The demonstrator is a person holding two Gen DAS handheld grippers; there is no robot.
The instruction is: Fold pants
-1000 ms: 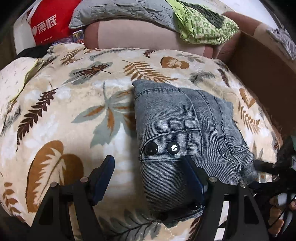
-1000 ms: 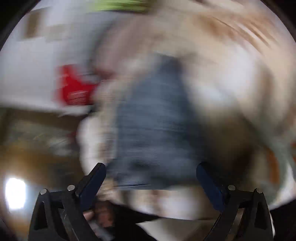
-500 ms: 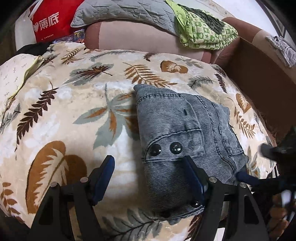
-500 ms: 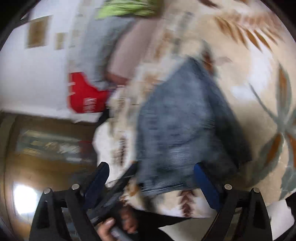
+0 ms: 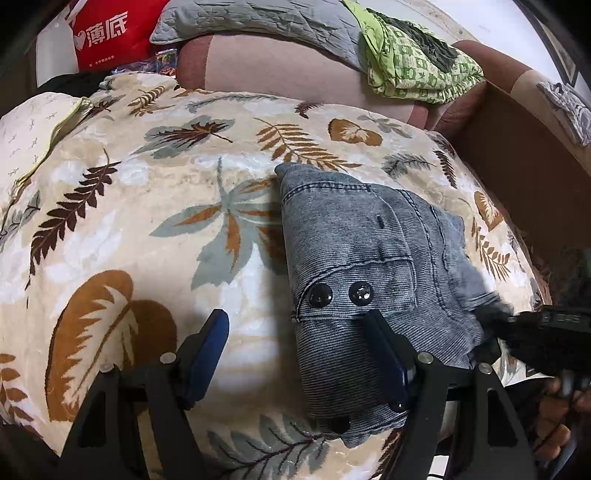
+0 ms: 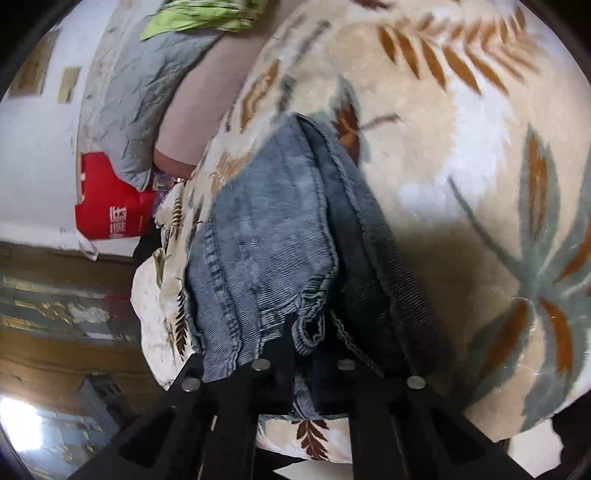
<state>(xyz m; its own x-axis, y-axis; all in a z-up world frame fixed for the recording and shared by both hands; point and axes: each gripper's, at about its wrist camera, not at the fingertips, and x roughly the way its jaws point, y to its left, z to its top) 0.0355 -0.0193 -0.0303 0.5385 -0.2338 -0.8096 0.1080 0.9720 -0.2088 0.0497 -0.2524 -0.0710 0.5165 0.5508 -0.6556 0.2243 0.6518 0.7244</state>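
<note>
The grey-blue denim pants (image 5: 362, 258) lie folded in a compact bundle on the leaf-patterned blanket (image 5: 147, 221), two black snap buttons facing up. My left gripper (image 5: 299, 343) is open, its right finger over the near part of the bundle, its left finger over bare blanket. My right gripper (image 6: 314, 328) is shut on the pants' (image 6: 266, 229) near edge, folds of denim pinched between its fingers. It also shows in the left wrist view (image 5: 495, 321) at the bundle's right edge.
A pink sofa back (image 5: 295, 70) with a grey pillow (image 5: 258, 18) and green patterned cloth (image 5: 413, 62) runs along the far side. A red bag (image 5: 110, 33) stands far left. A brown cardboard box (image 5: 524, 147) borders the right.
My right gripper swung in, closed from wide open, and now grips the pants' edge. The left gripper stayed open and nearly still.
</note>
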